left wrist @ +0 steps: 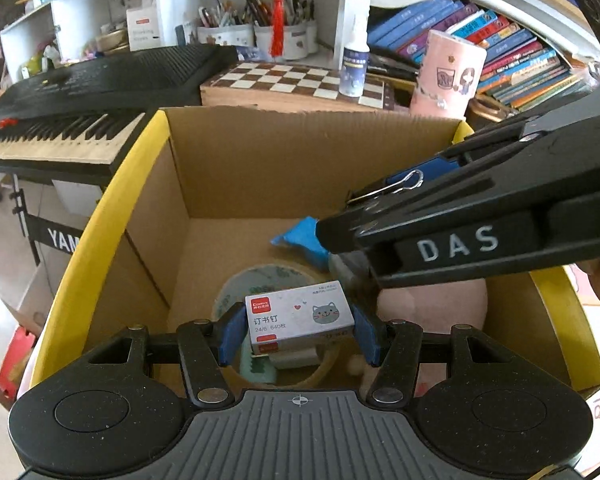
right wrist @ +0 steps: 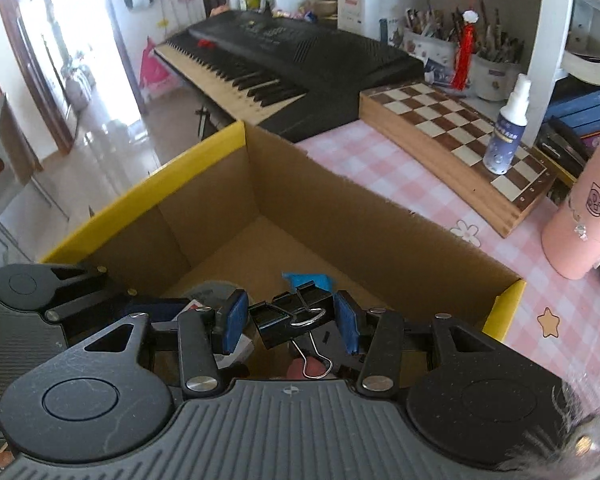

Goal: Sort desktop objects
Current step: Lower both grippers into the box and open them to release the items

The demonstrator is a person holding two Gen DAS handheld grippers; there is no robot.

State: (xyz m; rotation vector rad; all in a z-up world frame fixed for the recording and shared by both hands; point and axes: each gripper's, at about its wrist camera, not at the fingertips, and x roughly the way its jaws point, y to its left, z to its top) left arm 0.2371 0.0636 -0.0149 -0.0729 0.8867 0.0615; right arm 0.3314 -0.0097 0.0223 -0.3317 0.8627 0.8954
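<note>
A grey staple box with a cat print (left wrist: 300, 318) is clamped in the left gripper (left wrist: 298, 330); a black metal binder clip (right wrist: 290, 318) is pinched by the right gripper (right wrist: 292, 322). Both are tilted down over the open cardboard box with yellow rim (right wrist: 204, 156).

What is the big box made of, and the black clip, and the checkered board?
Box: corrugated cardboard, matte brown, ragged cut rim, yellow edge. Clip: looks like black-painted metal with shiny wire handles. Chessboard: seems wooden, grain showing on its sides.
</note>
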